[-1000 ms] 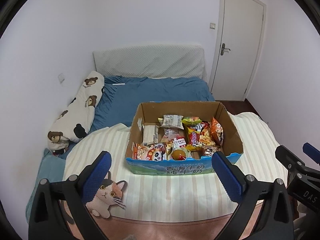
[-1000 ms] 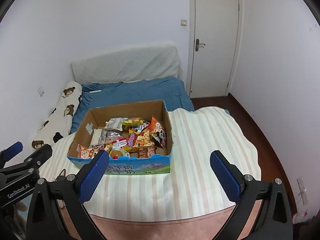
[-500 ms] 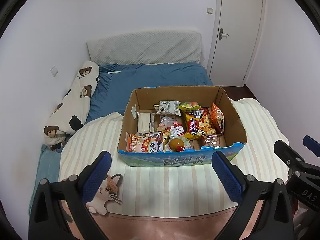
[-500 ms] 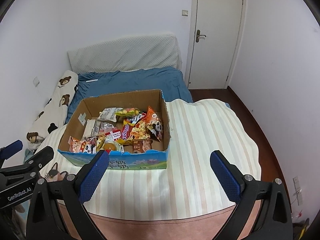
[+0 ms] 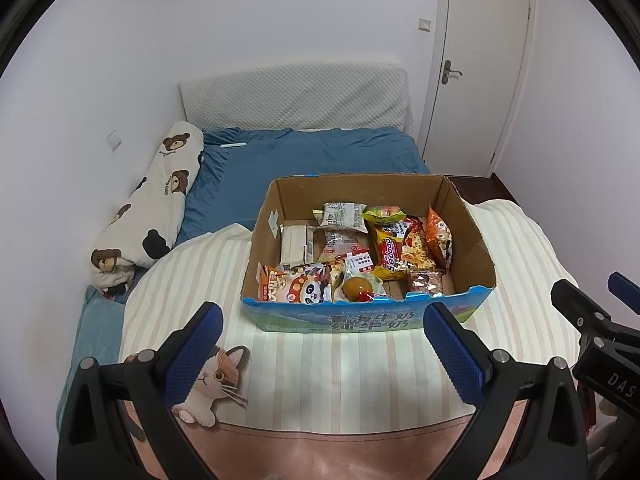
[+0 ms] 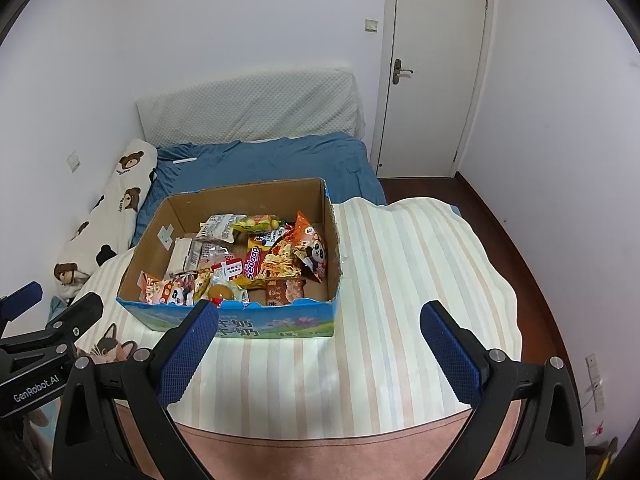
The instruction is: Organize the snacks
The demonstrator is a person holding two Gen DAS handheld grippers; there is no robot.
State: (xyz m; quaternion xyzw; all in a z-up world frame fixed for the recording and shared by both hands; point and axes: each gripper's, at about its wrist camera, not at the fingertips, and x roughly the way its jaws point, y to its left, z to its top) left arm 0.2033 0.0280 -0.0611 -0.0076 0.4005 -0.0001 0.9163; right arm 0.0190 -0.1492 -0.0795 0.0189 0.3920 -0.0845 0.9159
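Hovering above the near edge of the bed, both grippers are spread wide and hold nothing. Left gripper point(image 5: 322, 350): jaws apart, blue pads point(image 5: 194, 356) clear of all objects. Right gripper point(image 6: 318, 354): jaws likewise apart.

Cardboard box point(image 5: 474, 242), blue printed front wall, sits on the striped blanket point(image 5: 320, 368), toward the blanket's far edge, beyond both grippers and untouched.

Contents, all inside the box:
- panda-print packet point(image 5: 298, 288) at the front left corner
- orange jelly cup point(image 5: 357, 287) just right of it, against the front wall
- yellow Sedaap noodle packet point(image 5: 390, 252) near centre
- orange panda packet point(image 6: 310, 246) leaning on the right wall
- white-grey packet point(image 5: 342, 216) toward the back wall

Bear-print bolster pillow point(image 5: 160, 196) lies along the bed's left edge. Cat print point(image 5: 214, 384) marks the blanket's near left corner.
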